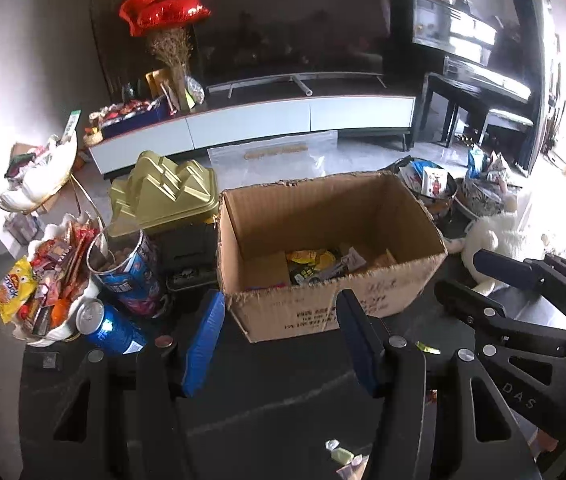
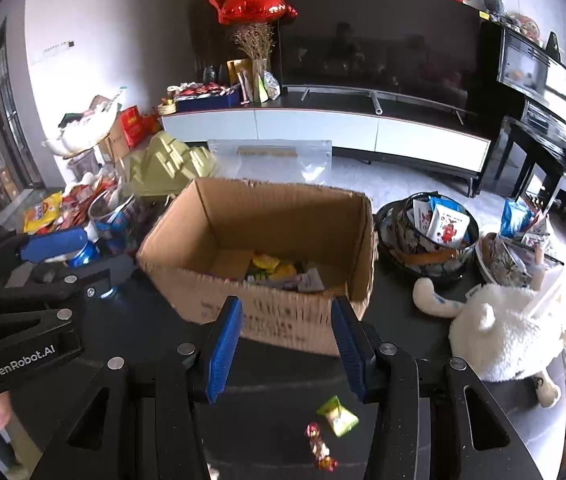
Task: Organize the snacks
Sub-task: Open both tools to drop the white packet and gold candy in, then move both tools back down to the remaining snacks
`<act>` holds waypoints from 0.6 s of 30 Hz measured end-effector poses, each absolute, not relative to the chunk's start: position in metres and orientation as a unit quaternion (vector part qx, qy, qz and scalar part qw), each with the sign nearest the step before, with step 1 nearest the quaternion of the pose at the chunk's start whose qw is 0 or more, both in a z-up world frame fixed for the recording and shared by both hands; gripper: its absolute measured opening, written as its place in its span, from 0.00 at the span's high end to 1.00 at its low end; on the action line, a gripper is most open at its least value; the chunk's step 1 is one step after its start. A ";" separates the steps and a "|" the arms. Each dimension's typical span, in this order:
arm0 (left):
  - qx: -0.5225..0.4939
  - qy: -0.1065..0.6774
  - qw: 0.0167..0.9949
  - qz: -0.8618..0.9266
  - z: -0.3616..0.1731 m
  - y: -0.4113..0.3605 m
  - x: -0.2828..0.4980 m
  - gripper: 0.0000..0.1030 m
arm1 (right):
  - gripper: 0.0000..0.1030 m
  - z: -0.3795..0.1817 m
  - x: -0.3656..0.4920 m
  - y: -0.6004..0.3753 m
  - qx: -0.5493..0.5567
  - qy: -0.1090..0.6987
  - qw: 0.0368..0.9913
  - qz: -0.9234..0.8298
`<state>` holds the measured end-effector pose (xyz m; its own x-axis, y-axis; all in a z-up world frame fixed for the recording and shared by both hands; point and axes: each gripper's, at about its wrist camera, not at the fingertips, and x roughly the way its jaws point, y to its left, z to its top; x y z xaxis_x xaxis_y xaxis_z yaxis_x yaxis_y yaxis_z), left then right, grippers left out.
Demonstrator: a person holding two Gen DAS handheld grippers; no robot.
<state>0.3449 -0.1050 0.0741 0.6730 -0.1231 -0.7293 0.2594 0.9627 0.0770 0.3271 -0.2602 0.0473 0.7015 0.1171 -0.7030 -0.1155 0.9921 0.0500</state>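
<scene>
An open cardboard box (image 1: 323,300) stands on the dark table with several snack packets (image 1: 315,266) inside; it also shows in the right wrist view (image 2: 283,312). My left gripper (image 1: 283,344) is open and empty just in front of the box. My right gripper (image 2: 287,348) is open and empty, also in front of the box. Below it, a green wrapped candy (image 2: 338,416) and a red wrapped candy (image 2: 319,446) lie on the table. The right gripper shows in the left wrist view (image 1: 523,304), and the left gripper in the right wrist view (image 2: 43,276).
Left of the box are a blue can (image 1: 109,328), a blue snack tub (image 1: 131,276), a white dish of snacks (image 1: 49,284) and a gold tray (image 1: 167,196). Right of it are a patterned basket of packets (image 2: 427,236) and a white plush toy (image 2: 507,336).
</scene>
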 end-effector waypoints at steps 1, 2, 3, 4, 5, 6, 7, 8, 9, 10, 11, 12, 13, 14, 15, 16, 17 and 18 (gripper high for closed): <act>0.089 0.390 0.911 -0.105 0.074 -0.106 0.341 0.44 | 0.54 0.046 0.322 -0.261 0.000 0.384 0.921 0.066; 0.089 0.388 0.911 -0.106 0.073 -0.107 0.337 0.44 | 0.54 0.044 0.318 -0.261 0.000 0.386 0.920 0.067; 0.090 0.388 0.911 -0.107 0.072 -0.108 0.332 0.44 | 0.54 0.043 0.314 -0.262 0.000 0.386 0.920 0.067; 0.091 0.389 0.911 -0.108 0.072 -0.107 0.329 0.44 | 0.54 0.042 0.310 -0.263 0.001 0.386 0.920 0.068; 0.092 0.389 0.910 -0.109 0.072 -0.109 0.325 0.44 | 0.54 0.042 0.307 -0.263 0.001 0.387 0.919 0.070; 0.094 0.389 0.910 -0.110 0.071 -0.110 0.320 0.44 | 0.54 0.041 0.304 -0.264 0.001 0.388 0.919 0.072; 0.096 0.390 0.909 -0.110 0.070 -0.112 0.316 0.44 | 0.54 0.040 0.299 -0.266 -0.001 0.387 0.920 0.071; 0.096 0.390 0.909 -0.110 0.070 -0.113 0.312 0.44 | 0.54 0.040 0.296 -0.267 -0.002 0.385 0.920 0.069; 0.094 0.391 0.909 -0.110 0.069 -0.113 0.309 0.43 | 0.54 0.039 0.293 -0.267 -0.002 0.385 0.920 0.068; 0.092 0.392 0.909 -0.111 0.068 -0.113 0.304 0.43 | 0.54 0.039 0.290 -0.270 0.002 0.384 0.921 0.068; 0.091 0.392 0.908 -0.111 0.067 -0.114 0.301 0.43 | 0.54 0.037 0.287 -0.273 0.008 0.385 0.920 0.069; 0.090 0.393 0.908 -0.111 0.066 -0.114 0.297 0.42 | 0.54 0.036 0.284 -0.275 0.011 0.386 0.920 0.069; 0.089 0.393 0.908 -0.112 0.064 -0.115 0.294 0.41 | 0.54 0.034 0.281 -0.277 0.014 0.387 0.920 0.068; 0.087 0.396 0.907 -0.116 0.061 -0.115 0.290 0.41 | 0.54 0.032 0.280 -0.278 0.014 0.388 0.919 0.067; 0.084 0.398 0.906 -0.118 0.059 -0.116 0.287 0.41 | 0.54 0.030 0.279 -0.279 0.014 0.389 0.918 0.068; 0.081 0.401 0.904 -0.122 0.055 -0.116 0.284 0.41 | 0.54 0.026 0.277 -0.280 0.014 0.393 0.917 0.067; 0.079 0.403 0.903 -0.123 0.053 -0.116 0.282 0.41 | 0.54 0.024 0.275 -0.281 0.015 0.394 0.916 0.066; 0.078 0.405 0.903 -0.121 0.049 -0.116 0.279 0.41 | 0.54 0.021 0.274 -0.282 0.015 0.396 0.916 0.065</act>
